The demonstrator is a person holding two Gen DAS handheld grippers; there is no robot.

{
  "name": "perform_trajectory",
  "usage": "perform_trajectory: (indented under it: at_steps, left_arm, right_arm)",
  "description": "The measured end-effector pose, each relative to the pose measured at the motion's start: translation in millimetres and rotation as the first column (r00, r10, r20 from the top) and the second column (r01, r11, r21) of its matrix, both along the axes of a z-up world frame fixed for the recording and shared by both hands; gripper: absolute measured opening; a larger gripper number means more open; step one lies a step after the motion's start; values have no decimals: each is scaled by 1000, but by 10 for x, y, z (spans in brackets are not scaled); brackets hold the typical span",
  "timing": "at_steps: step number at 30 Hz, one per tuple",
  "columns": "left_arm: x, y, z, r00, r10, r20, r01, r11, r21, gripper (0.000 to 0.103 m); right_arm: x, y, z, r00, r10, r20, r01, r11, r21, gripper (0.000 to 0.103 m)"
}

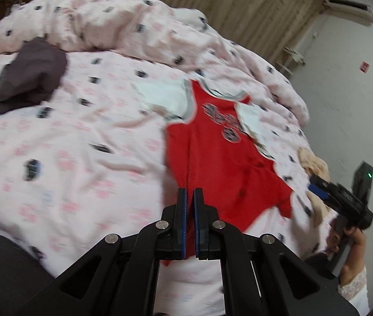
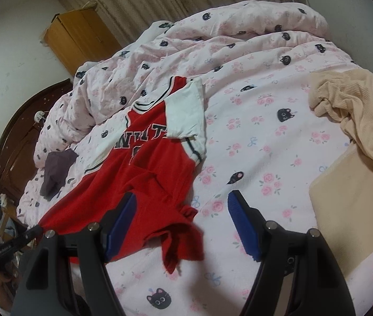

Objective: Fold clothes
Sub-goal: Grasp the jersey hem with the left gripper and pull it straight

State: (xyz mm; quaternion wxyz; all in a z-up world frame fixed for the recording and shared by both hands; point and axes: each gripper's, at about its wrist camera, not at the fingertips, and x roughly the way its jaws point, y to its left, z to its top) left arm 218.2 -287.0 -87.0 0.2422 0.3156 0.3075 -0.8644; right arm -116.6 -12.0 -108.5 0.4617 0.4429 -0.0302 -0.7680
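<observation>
**Red jersey pinned at its hem on the pink bed**

At the far left of the bed (image 1: pixel 54 158) a dark purple garment (image 1: pixel 28 79) lies crumpled on the pink cat-print sheet, near the bunched duvet (image 1: pixel 107 21). Moving right, the red jersey (image 1: pixel 212 163) with white sleeves lies spread face up, its collar toward the duvet and its hem toward the person. The left gripper (image 1: pixel 189 194) has its jaws closed narrow on the hem's left corner, red cloth showing between the blue pads. The right gripper (image 2: pixel 181 202) stands wide apart and holds nothing; its left pad rests over the jersey's lower edge, its right pad over bare sheet, with the rumpled right hem corner lying between them. Farther right, a beige ribbed garment (image 2: pixel 357 115) lies heaped at the bed's edge, partly over a flat beige piece (image 2: pixel 344 205).
</observation>
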Motion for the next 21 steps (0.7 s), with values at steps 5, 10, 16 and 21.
perform_trajectory:
  at_steps: [5,10,16,21]
  left_arm:
    - [146,-257,-168,999,53,5,-53,996,69,3]
    - [175,-273,-340,997,58,42,-60,996,61,3]
    - [216,-316,-504,994,67,84,-69,997,26,3]
    - [239,-395,-571,991,81,103,-79,997,-22,4]
  right_arm:
    - [57,-109,-82,999,33,6,-33,998,62,73]
    - [107,-183,-130,999,52,-3,-52,993,102,73]
    - [-12,-217,-291,996,32,80,-42,990,134,73]
    - [-192,-252,-471,969,46,244,-62,996,59,73]
